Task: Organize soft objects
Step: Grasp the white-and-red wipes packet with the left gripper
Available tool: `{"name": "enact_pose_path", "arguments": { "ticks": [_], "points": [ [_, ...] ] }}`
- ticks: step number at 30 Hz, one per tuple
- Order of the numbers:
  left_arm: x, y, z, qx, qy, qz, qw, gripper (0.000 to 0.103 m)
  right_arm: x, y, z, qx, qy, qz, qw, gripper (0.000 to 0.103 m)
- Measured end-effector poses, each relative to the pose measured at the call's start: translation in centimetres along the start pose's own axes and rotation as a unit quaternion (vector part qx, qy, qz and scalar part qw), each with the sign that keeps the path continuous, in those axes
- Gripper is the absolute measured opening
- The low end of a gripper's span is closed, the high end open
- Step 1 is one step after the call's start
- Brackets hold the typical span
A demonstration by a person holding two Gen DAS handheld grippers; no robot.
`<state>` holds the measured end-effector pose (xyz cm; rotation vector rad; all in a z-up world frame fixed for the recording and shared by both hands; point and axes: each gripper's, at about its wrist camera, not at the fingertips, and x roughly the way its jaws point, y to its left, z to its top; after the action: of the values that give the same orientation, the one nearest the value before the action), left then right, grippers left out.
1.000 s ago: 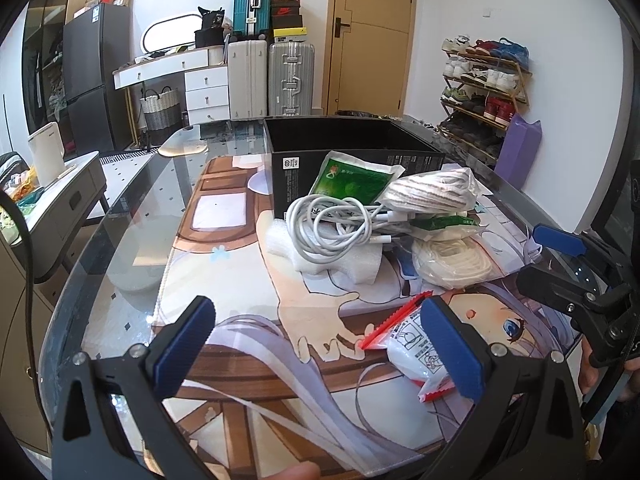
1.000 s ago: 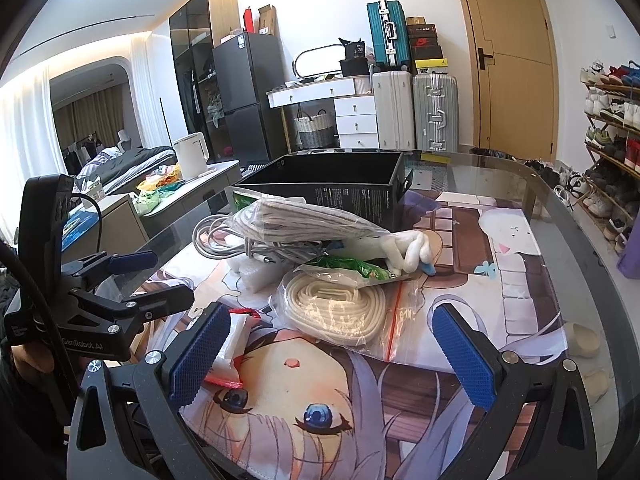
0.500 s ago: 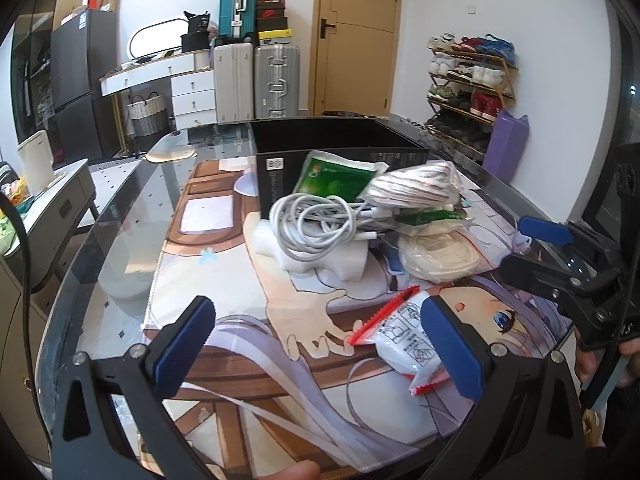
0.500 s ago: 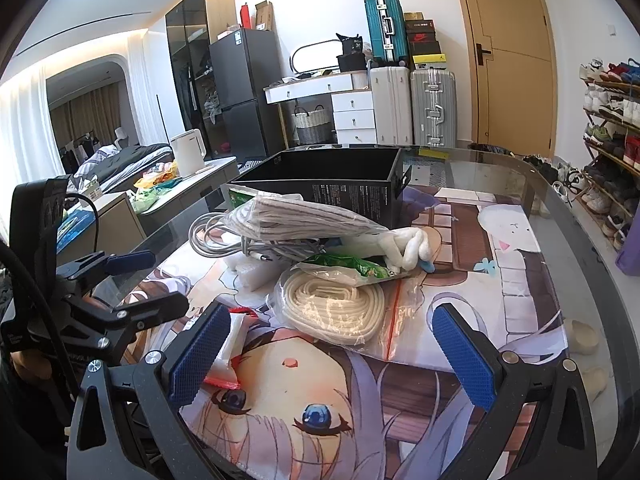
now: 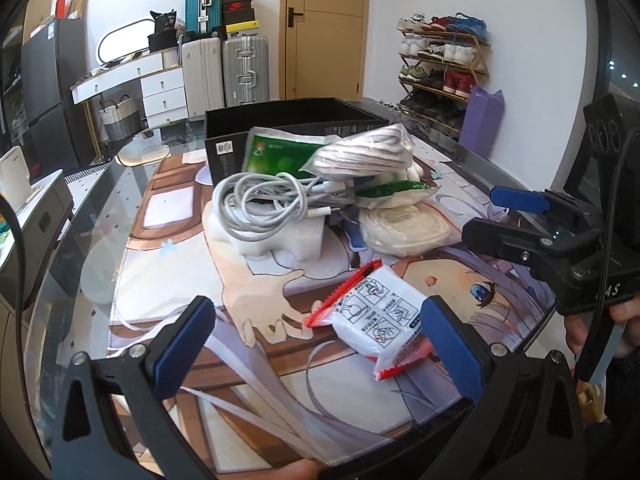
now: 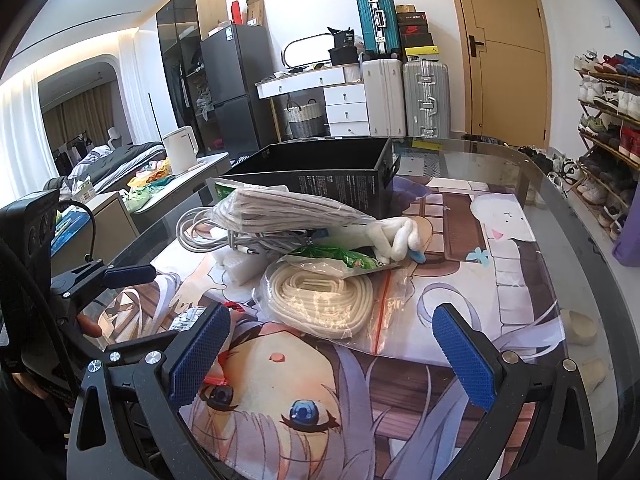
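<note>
Left wrist view
Left gripper (image 5: 316, 340): fingers wide apart, holding nothing, low over the printed mat (image 5: 168, 280).
White packet (image 5: 378, 316): red-edged, flat on the mat just inside the right-hand finger.
Pile: grey cable (image 5: 268, 208) on a white foam block (image 5: 288, 240), a green packet (image 5: 276, 156), a bag of striped cloth (image 5: 364, 152) and a bagged rope coil (image 5: 404, 228), heaped together in front of the black box (image 5: 288, 128).
Right gripper (image 5: 496, 216): enters from the right, beside the rope coil; I cannot tell its opening here.

Right wrist view
Right gripper (image 6: 332, 354): fingers spread wide, empty, above the mat (image 6: 480, 280).
Rope coil (image 6: 324, 300): in a clear zip bag, just ahead between the fingers.
Cloth bag (image 6: 288, 208): on top of the heap, against the box (image 6: 320, 168).
Left gripper (image 6: 120, 280): at the left edge, near the foam.
</note>
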<state>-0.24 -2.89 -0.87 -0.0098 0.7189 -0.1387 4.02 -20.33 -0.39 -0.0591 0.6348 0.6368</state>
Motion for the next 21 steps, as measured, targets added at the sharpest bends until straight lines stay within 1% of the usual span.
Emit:
{"name": "enact_pose_path", "arguments": {
  "ticks": [21],
  "points": [
    [1.6,-1.6,0.1,0.021,0.029,-0.018,0.9992,0.103,1.1,-0.5,0.2,0.01,0.019,-0.003,1.0,0.103]
  ]
}}
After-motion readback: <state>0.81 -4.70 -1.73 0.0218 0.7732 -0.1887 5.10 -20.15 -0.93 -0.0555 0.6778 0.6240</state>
